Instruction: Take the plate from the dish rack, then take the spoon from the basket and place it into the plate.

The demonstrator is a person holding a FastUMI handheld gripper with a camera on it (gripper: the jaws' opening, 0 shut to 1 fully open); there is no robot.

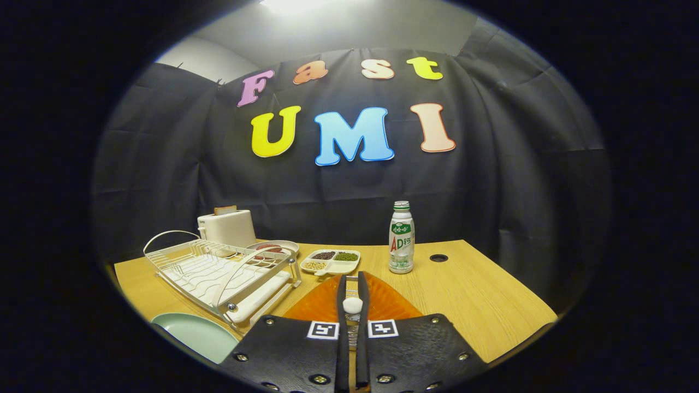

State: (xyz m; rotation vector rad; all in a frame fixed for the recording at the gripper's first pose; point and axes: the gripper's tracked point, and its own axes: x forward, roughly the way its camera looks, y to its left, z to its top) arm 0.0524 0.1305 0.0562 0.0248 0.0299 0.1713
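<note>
Jaws (352, 289) near-closed, pinching white spoon (352, 304) handle above orange basket (349, 303); green plate (194, 334) on table (480, 295) w/ dish rack (218, 270) just beside; risk: thin grip lets spoon twist or drop en route to plate.

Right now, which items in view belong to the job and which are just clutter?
Job: gripper shut on white-tipped metal spoon; orange ribbed basket; pale green plate; white wire dish rack.
Clutter: white toaster; white sectioned bean tray; green-capped bottle; small dish behind rack.
</note>
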